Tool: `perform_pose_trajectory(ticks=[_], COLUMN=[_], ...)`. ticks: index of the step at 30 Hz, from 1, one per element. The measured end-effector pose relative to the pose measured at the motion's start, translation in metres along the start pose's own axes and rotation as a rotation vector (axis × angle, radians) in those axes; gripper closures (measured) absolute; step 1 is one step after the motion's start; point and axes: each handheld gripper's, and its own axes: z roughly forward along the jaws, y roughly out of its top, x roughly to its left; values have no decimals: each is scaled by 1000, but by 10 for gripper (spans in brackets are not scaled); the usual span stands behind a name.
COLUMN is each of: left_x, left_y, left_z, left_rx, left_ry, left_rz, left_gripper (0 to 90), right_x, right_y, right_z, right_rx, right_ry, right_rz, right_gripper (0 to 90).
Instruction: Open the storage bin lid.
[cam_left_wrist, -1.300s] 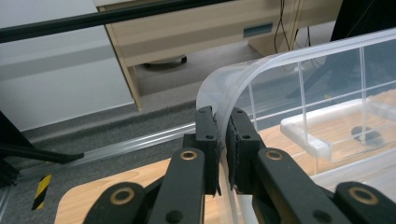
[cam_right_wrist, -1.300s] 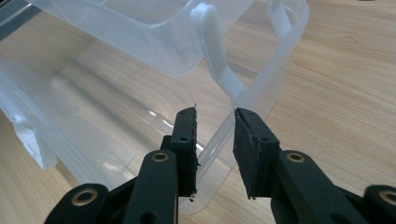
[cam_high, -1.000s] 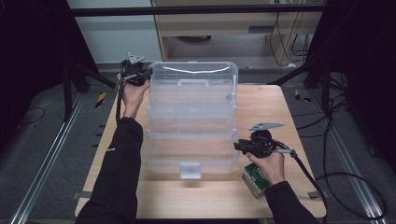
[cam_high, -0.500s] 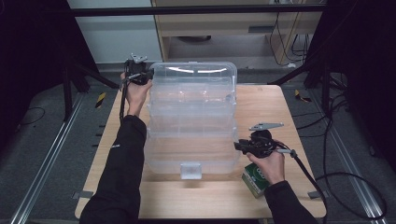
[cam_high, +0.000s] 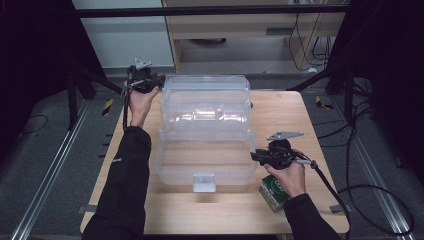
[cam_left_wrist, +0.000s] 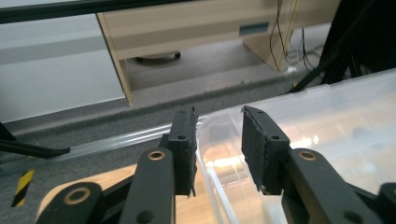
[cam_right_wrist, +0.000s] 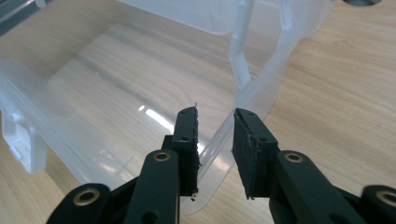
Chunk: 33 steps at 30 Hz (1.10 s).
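Observation:
A clear plastic storage box (cam_high: 172, 170) stands on the wooden table with its lid (cam_high: 205, 100) swung back and open. At the lid's far left corner is my left gripper (cam_high: 159, 82). Its jaws have just been opening and now stand apart (cam_left_wrist: 218, 116), with the lid's edge (cam_left_wrist: 210, 135) loose between them. My right gripper (cam_high: 256, 156) sits at the box's right wall. Its pads (cam_right_wrist: 215, 114) are closed on the clear rim (cam_right_wrist: 219, 135).
A small green carton (cam_high: 274, 192) lies on the table under my right hand. A white latch (cam_high: 204, 182) sits on the box's front wall. Bare table (cam_high: 280, 115) lies to the right of the lid. Wooden furniture (cam_left_wrist: 187, 23) and cables stand beyond the table.
The left hand has shifted slightly at the lid's corner. The box, the open lid and the right hand stand as before.

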Motion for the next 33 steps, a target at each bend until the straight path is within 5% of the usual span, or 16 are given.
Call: perform_pose_trajectory(ticks=[16,33], left_x=[-11,-32], left_y=[-40,-97], left_z=[-89,-141], left_rx=[-37,14], left_ry=[-87,-139], left_rz=[17,25], left_gripper=[516,491], right_x=[-2,-3], right_y=[1,2], right_z=[0,0], right_rx=[9,18], right_ry=[14,23], right_rz=[7,13], right_gripper=[707,705])
